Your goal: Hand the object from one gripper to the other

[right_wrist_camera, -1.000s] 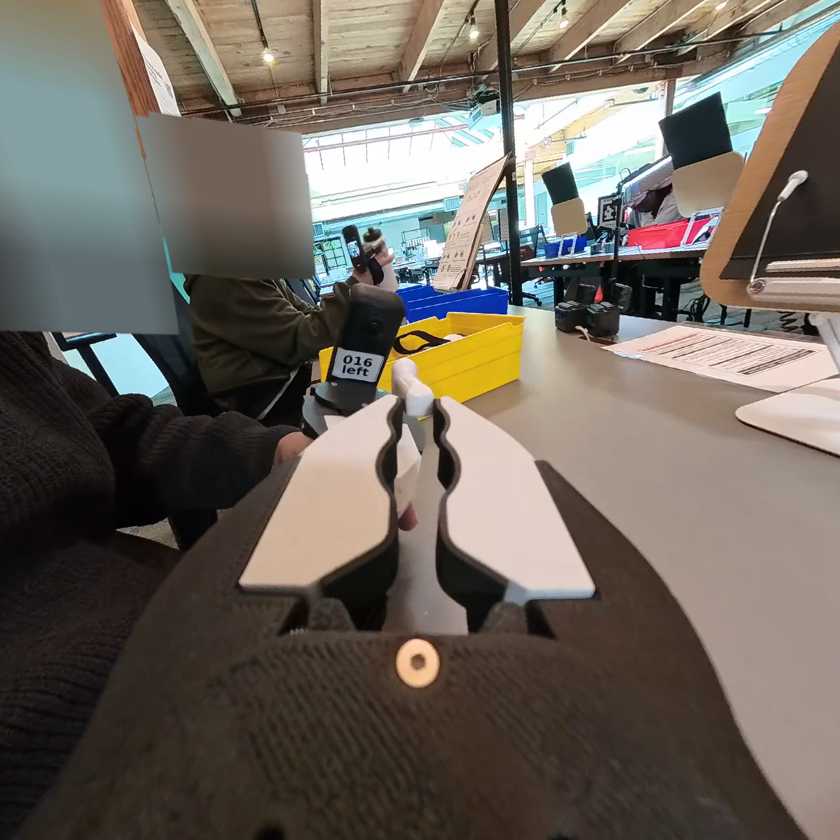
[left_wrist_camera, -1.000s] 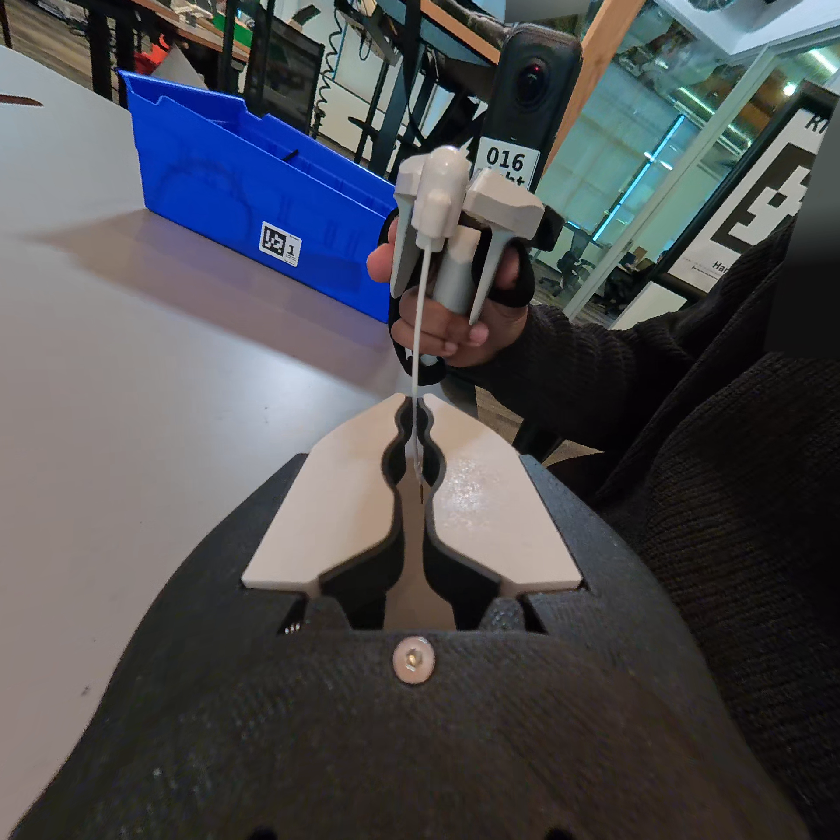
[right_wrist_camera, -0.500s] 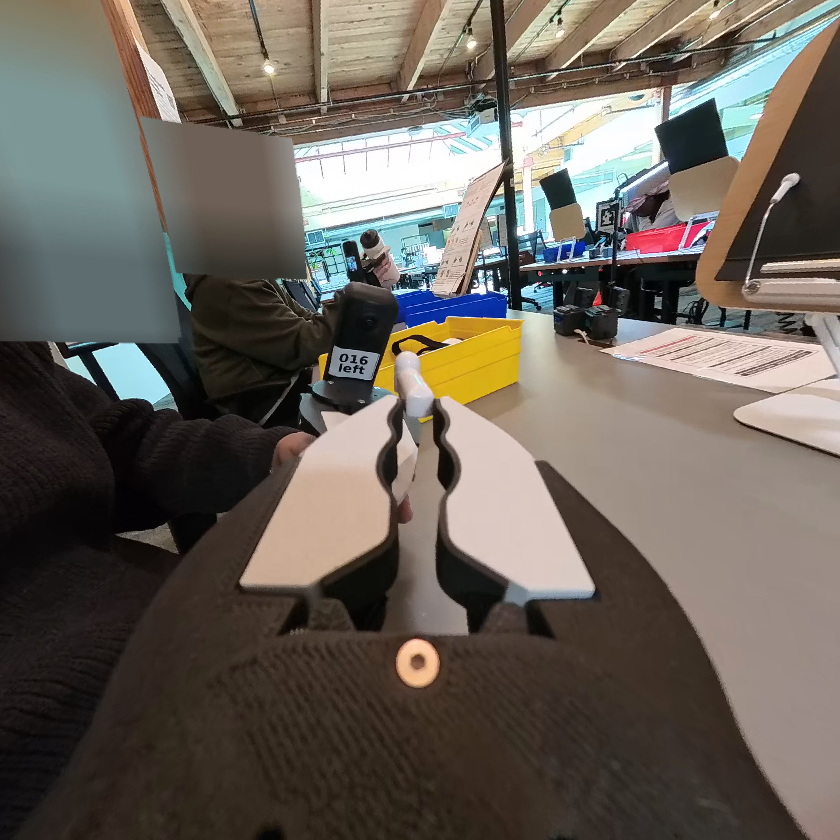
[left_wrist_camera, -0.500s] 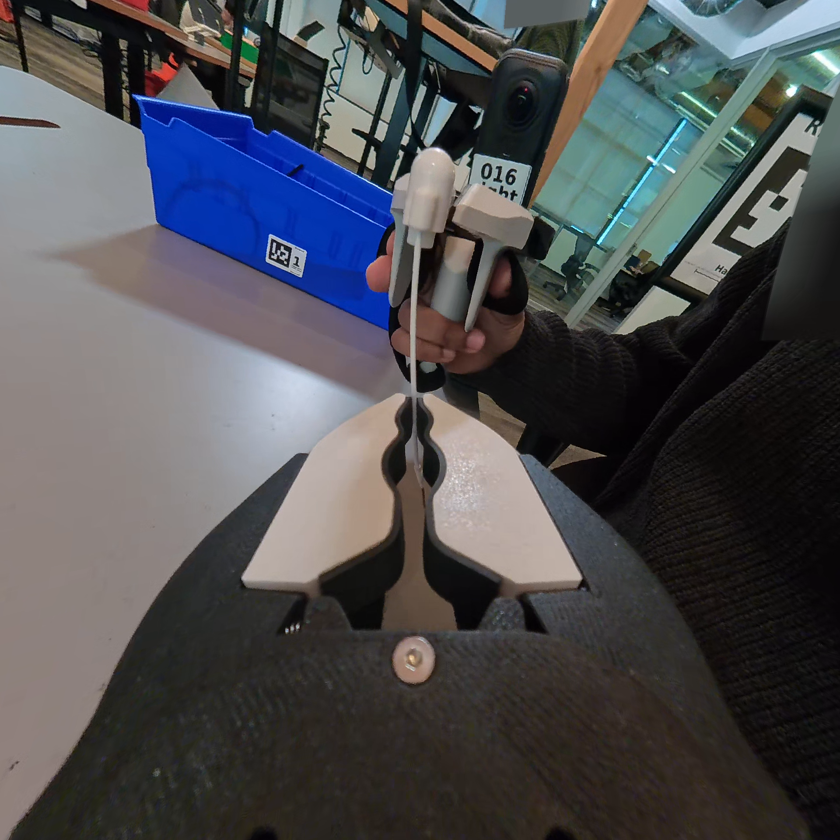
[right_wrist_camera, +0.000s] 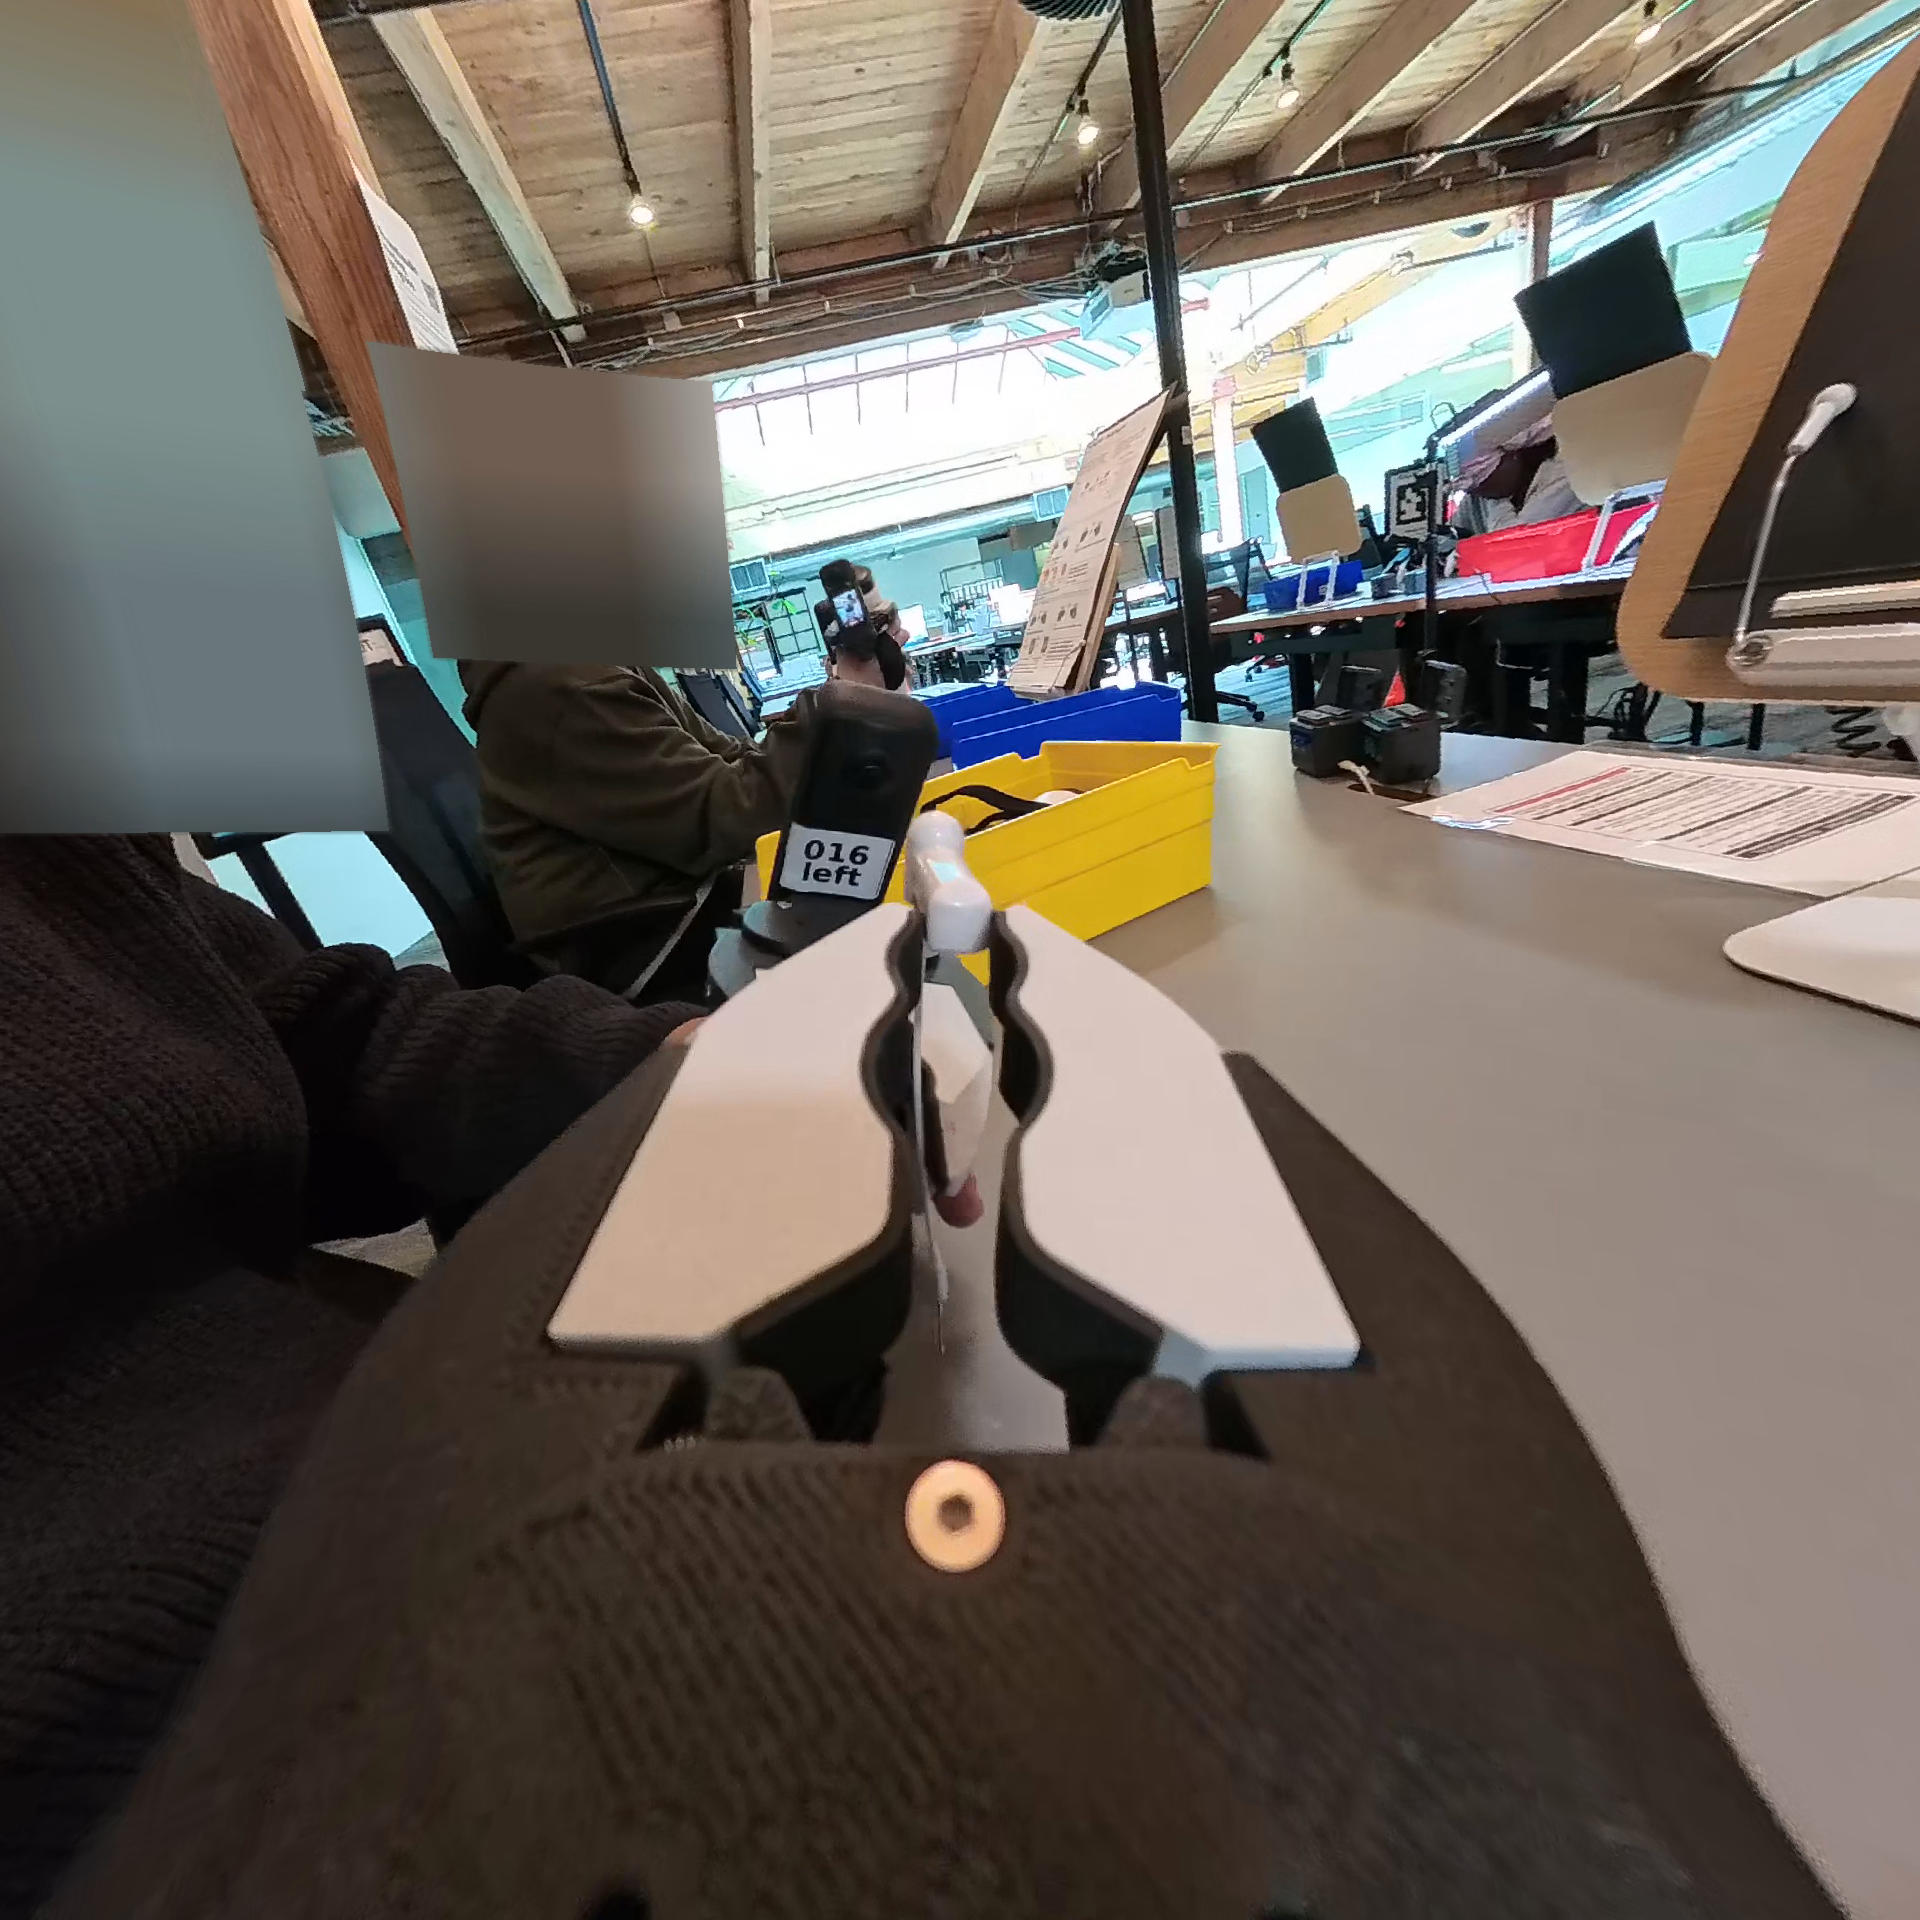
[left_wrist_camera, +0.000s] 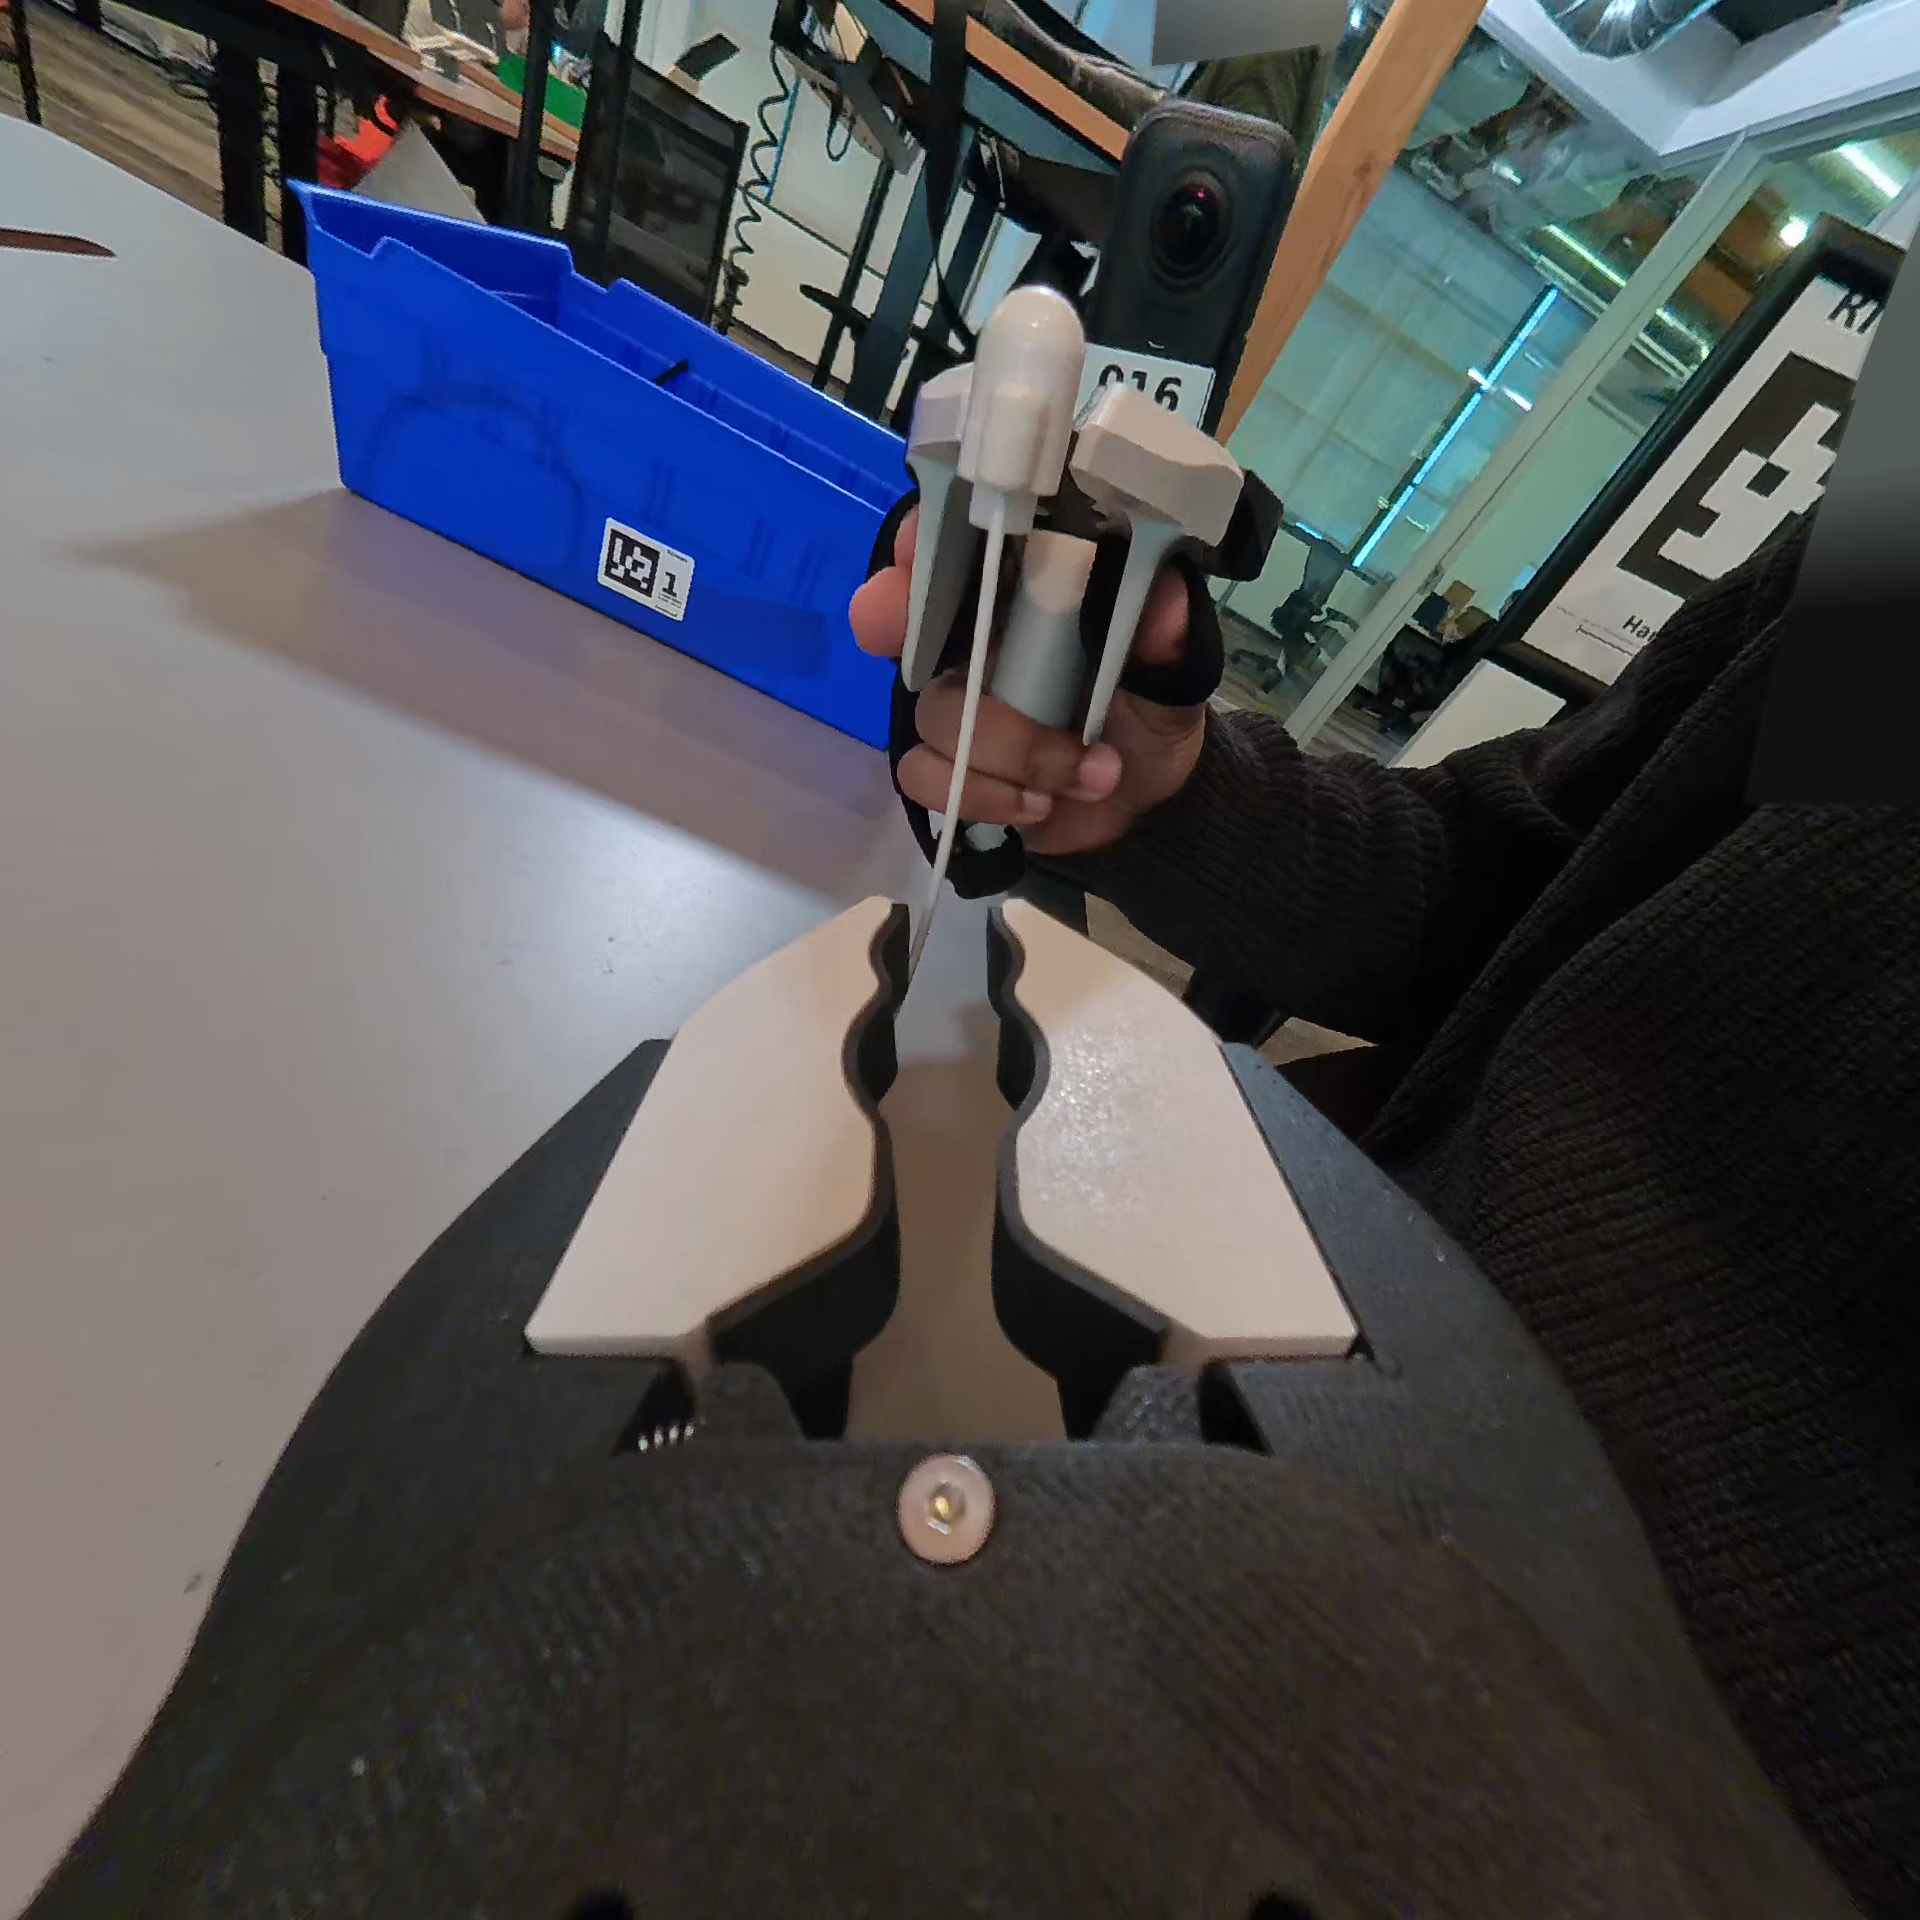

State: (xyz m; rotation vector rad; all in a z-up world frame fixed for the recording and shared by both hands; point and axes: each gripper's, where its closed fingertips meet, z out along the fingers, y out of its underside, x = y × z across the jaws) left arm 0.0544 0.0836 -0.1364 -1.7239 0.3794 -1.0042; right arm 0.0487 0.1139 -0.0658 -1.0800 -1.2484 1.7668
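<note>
I am holding my right claw (right_wrist_camera: 956,925) clenched on the white object (right_wrist_camera: 954,902), which is sitting upright between its tips, rounded head on top. From my left side I am seeing that same right claw (left_wrist_camera: 1049,457) facing me, with the object (left_wrist_camera: 1023,395) pinched between its two pale fingers (left_wrist_camera: 930,540) and my hand (left_wrist_camera: 1039,769) wrapping the grip below. The object's thin white stem (left_wrist_camera: 971,665) is hanging down and reaching into the mouth of my left claw (left_wrist_camera: 943,920). That claw is standing released, its jaws apart; the stem's end is lying close by the left-hand jaw, and I cannot tell whether it is touching. Both claws are hovering above the grey counter (left_wrist_camera: 260,831). A blue bin (left_wrist_camera: 582,457) is sitting on the counter behind, and a yellow bin (right_wrist_camera: 1101,831) is sitting on the other side.
</note>
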